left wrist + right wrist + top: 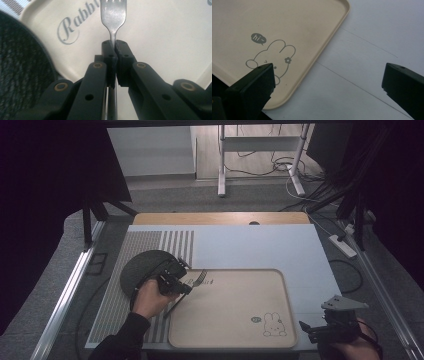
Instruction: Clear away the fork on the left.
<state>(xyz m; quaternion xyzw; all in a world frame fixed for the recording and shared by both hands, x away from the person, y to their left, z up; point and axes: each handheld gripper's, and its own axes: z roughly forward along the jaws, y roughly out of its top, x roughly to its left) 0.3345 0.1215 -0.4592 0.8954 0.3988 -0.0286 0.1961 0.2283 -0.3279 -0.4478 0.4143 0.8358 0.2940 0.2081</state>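
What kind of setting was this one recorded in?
Probably a lab or studio recording station rather than a home: dark curtains flank the table, a metal stand and loose cables sit on the carpet behind, and a power strip lies alongside.

Your left hand (150, 296) holds the left gripper (186, 279) over the far-left corner of the tray (235, 332), jaws clamped on a fork (113, 15), while your right gripper (314, 330) hovers just off the tray's near-right corner, jaws spread wide.
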